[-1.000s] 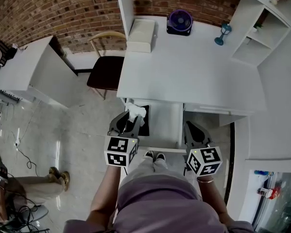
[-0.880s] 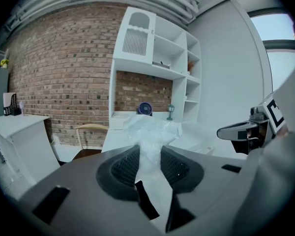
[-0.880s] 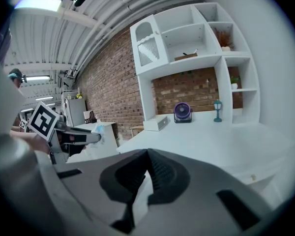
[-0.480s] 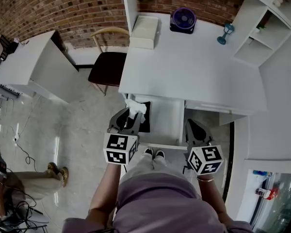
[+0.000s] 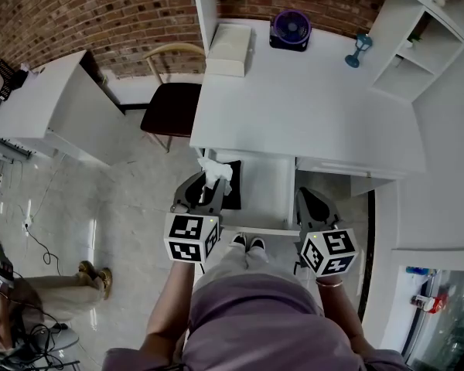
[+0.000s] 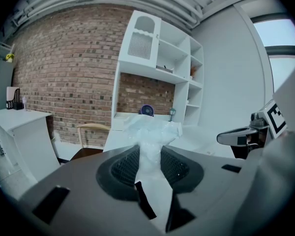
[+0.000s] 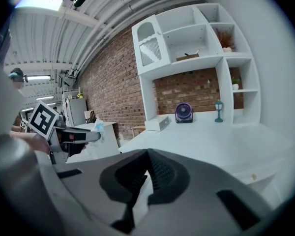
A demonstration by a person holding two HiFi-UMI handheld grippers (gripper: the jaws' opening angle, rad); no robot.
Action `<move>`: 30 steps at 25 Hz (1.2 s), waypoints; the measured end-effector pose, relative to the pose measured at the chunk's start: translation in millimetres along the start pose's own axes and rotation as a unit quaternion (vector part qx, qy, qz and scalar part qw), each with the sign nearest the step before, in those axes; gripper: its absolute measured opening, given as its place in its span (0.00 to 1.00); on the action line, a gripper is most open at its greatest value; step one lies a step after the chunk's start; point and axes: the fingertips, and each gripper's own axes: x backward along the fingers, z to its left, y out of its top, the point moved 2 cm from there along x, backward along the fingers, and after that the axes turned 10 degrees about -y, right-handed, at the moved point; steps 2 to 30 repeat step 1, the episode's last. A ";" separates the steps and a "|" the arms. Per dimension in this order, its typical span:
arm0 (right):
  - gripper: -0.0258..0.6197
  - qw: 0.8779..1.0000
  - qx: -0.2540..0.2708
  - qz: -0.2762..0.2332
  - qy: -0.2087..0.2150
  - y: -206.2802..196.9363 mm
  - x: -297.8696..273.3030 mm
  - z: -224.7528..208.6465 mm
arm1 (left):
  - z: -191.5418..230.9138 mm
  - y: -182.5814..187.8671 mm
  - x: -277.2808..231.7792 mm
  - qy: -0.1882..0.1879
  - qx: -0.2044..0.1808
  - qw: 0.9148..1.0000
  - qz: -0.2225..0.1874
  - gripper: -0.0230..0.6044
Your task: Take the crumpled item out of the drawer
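Left gripper (image 5: 208,185) forward, pinching crumpled paper (image 5: 216,170); right gripper (image 5: 306,195) closed

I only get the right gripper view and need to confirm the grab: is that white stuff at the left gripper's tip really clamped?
Observer: Yes. The left gripper view shows the left gripper shut on the crumpled paper.
Operator: Is the drawer open?
Observer: Yes, the head view shows the drawer pulled out from under the desk.
Operator: Where is the paper?
Observer: At the drawer's left side, close to the desk's edge.
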 end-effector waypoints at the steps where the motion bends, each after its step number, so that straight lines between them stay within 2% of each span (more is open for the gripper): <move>1: 0.04 1.000 0.000 -0.001 0.001 0.5 -0.5 -0.1 | 0.1 0.0 -0.1 0.000 0.002 1.000 -0.001 0.23; 30: 0.04 1.000 0.000 -0.001 0.001 0.5 -0.5 -0.1 | 0.1 0.0 -0.1 0.000 0.002 1.000 -0.001 0.23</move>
